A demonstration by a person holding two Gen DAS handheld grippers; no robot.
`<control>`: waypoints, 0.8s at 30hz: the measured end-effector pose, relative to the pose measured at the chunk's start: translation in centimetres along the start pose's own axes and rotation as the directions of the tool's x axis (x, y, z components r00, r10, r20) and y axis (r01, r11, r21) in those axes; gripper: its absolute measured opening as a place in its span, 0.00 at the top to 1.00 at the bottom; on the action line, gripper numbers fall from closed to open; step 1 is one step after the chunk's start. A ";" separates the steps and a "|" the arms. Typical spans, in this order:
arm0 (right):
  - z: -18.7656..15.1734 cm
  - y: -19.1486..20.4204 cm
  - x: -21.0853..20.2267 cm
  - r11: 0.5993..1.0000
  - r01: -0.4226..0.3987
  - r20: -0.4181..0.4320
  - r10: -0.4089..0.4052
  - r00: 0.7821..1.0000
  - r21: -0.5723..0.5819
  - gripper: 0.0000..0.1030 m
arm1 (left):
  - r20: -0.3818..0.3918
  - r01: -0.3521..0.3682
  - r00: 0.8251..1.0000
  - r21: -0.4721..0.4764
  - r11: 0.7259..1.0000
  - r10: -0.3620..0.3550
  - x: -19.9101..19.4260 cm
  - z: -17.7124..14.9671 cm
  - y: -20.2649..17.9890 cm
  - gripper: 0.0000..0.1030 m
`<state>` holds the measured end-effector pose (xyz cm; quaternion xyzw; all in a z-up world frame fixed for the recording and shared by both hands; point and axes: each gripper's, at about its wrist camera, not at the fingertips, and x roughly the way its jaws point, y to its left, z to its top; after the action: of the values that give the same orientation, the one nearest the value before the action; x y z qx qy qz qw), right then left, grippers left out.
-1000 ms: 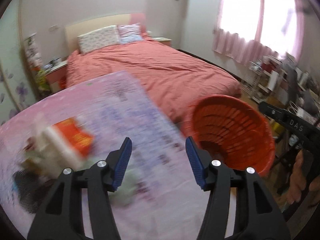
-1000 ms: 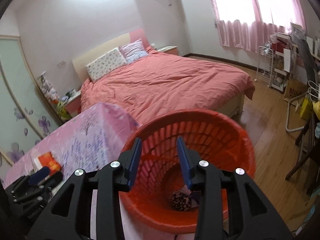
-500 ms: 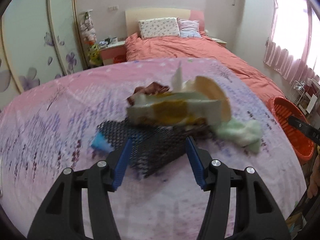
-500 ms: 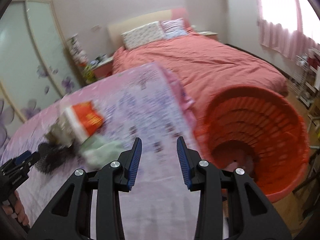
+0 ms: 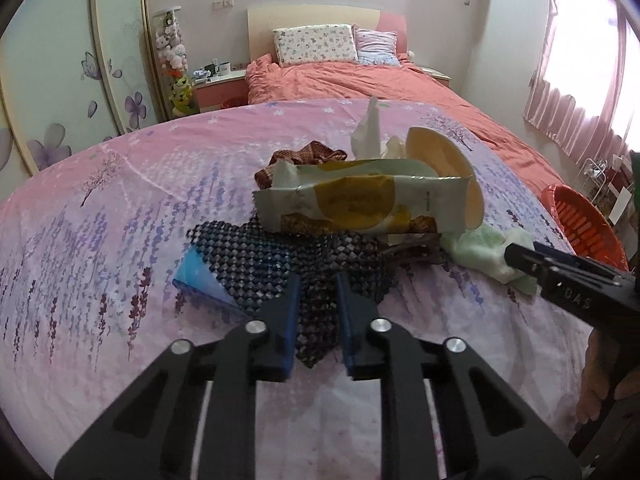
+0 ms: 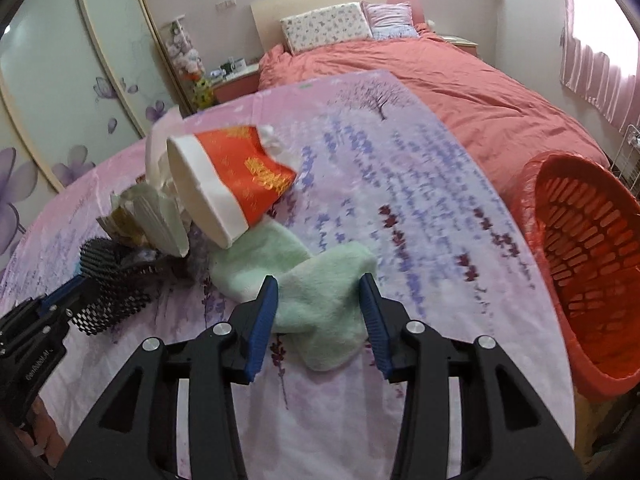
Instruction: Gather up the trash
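Pinching down on the near corner of a black mesh sheet, my left gripper has just been closing, and its blue pads now stand narrow with the woven black netting caught between them. The mesh lies dead ahead of that gripper, its long side running away and to the left across the lavender-print bedspread; a blue packet peeks out from under its left edge.

My right gripper hangs half-open and holds nothing, its jaws straddling the near end of a pale green fluffy cloth without pressing it. That cloth is soft and crumpled, stretched from the gripper back toward the pile on the left.

Behind the mesh sits the rest of the trash: a flat, crinkled snack wrapper lying crosswise, a red-and-white paper cup tipped on its side with its mouth facing the camera, white tissue standing up behind, and a brown patterned rag. The orange slotted plastic basket waits off the right edge of the bed, nearer my right hand, so I judge the cloth is the right gripper's pickup and the mesh the left's.
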<state>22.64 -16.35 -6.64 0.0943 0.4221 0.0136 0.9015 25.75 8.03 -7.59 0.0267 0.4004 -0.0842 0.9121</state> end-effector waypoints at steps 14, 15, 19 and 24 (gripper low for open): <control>-0.6 -0.5 -0.7 0.996 0.091 0.049 -0.090 0.995 -0.005 0.92 | 0.050 -0.089 0.993 -0.238 0.967 0.104 -2.2 1.7 8.8 0.93; -0.5 -0.6 -0.7 0.994 0.105 0.055 -0.104 0.993 -0.003 0.92 | 0.050 -0.105 0.991 -0.247 0.963 0.121 -2.4 1.8 9.5 0.93; -0.3 -1.1 -0.8 0.989 0.150 0.066 -0.150 0.986 0.018 0.92 | 0.030 -0.184 0.979 -0.305 0.934 0.202 -2.4 1.8 13.1 0.93; 0.2 -2.4 -0.3 0.983 0.170 0.055 -0.174 0.983 0.071 0.92 | -0.030 -0.266 0.962 -0.322 0.908 0.271 -1.2 1.1 16.1 0.92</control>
<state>22.41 -18.74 -6.72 0.0875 0.4012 -0.0808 0.9082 28.58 23.89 -6.21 -0.0691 0.3943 0.1085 0.9099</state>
